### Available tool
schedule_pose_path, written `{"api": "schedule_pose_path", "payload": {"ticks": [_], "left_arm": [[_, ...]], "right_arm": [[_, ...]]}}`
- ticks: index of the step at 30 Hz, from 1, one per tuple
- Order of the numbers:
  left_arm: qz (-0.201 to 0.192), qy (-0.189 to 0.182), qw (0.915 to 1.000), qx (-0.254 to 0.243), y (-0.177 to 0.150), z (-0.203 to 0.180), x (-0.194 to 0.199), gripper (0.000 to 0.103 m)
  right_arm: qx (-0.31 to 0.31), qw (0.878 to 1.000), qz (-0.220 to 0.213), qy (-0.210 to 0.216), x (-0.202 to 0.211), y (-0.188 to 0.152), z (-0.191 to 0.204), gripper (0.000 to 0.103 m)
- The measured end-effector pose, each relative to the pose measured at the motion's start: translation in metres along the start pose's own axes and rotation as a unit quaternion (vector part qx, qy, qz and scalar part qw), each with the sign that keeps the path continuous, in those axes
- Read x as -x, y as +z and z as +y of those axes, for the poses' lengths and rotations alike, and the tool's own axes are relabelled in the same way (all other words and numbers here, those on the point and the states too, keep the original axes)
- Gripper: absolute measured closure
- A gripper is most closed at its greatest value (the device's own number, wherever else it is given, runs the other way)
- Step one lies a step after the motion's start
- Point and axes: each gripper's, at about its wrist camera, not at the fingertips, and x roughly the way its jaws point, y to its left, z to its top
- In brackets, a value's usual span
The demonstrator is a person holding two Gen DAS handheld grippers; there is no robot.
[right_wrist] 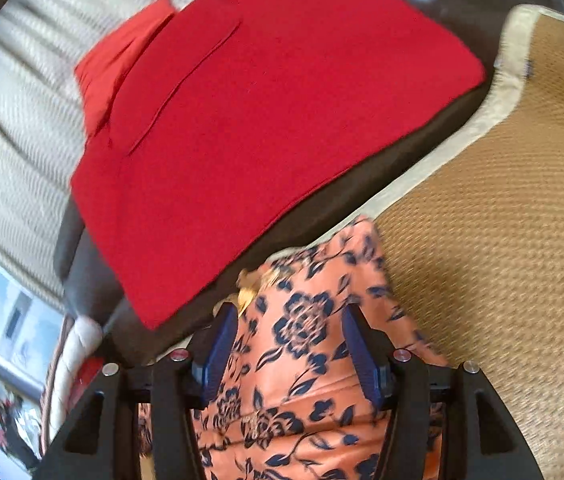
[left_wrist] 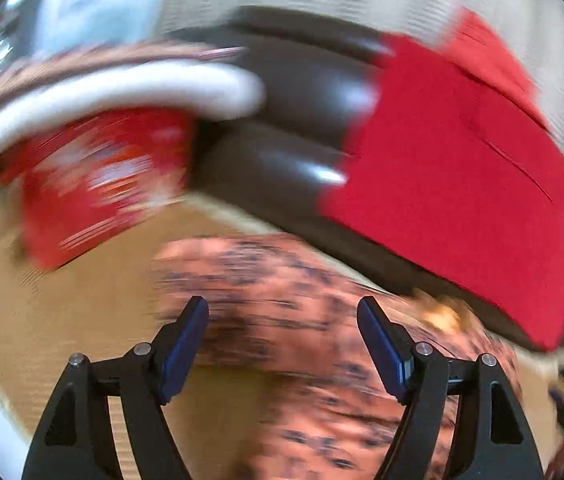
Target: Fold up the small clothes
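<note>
The red cloth (right_wrist: 266, 120) already lies folded flat, but the flowery dress (right_wrist: 306, 360) is not folded yet, with the left gripper (left_wrist: 282, 344) and right gripper (right_wrist: 290, 344) both spread wide over it

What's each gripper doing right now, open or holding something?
Left gripper: open, holding nothing, above the floral garment.
Right gripper: open, jaws either side of the floral garment, not clamped.

Left tongs (left_wrist: 282, 320) agape; right tongs (right_wrist: 290, 330) agape.
</note>
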Motion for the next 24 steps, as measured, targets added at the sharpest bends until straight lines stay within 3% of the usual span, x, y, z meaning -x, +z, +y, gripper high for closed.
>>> {"api": "schedule_pose_path", "payload": {"ticks": [1, 4, 8, 11, 15, 17, 20, 24], "left_arm": [[-0.003, 0.008, 0.9992, 0.040, 0.004, 0.027, 0.000, 0.025], [-0.007, 0.028, 0.9953, 0.092, 0.007, 0.079, 0.001, 0.022], [0.036, 0.004, 0.9937, 0.106, -0.005, 0.098, -0.016, 0.022], [0.048, -0.003, 0.9928, 0.110, -0.004, 0.100, -0.034, 0.022], [0.042, -0.003, 0.9986, 0.031, 0.002, 0.072, -0.041, 0.022], [0.046, 0.007, 0.9982, -0.038, 0.000, 0.047, -0.044, 0.021], [0.058, 0.046, 0.9874, -0.140, -0.013, 0.022, -0.071, 0.017], [0.094, 0.102, 0.9727, -0.186, -0.024, 0.020, -0.084, 0.017]], "right_arm": [[0.010, 1.000, 0.007, 0.004, -0.005, -0.004, 0.008, 0.044], [0.034, 0.999, 0.030, 0.019, -0.019, -0.016, 0.030, 0.044], [0.073, 0.995, 0.060, 0.025, -0.049, -0.029, 0.057, 0.044], [0.102, 0.992, 0.077, 0.023, -0.066, -0.042, 0.079, 0.044], [0.121, 0.988, 0.091, 0.024, -0.076, -0.056, 0.093, 0.044], [0.129, 0.987, 0.094, 0.021, -0.081, -0.060, 0.096, 0.044], [0.123, 0.988, 0.096, 0.018, -0.084, -0.060, 0.094, 0.044], [0.104, 0.990, 0.093, 0.015, -0.085, -0.050, 0.086, 0.044]]}}
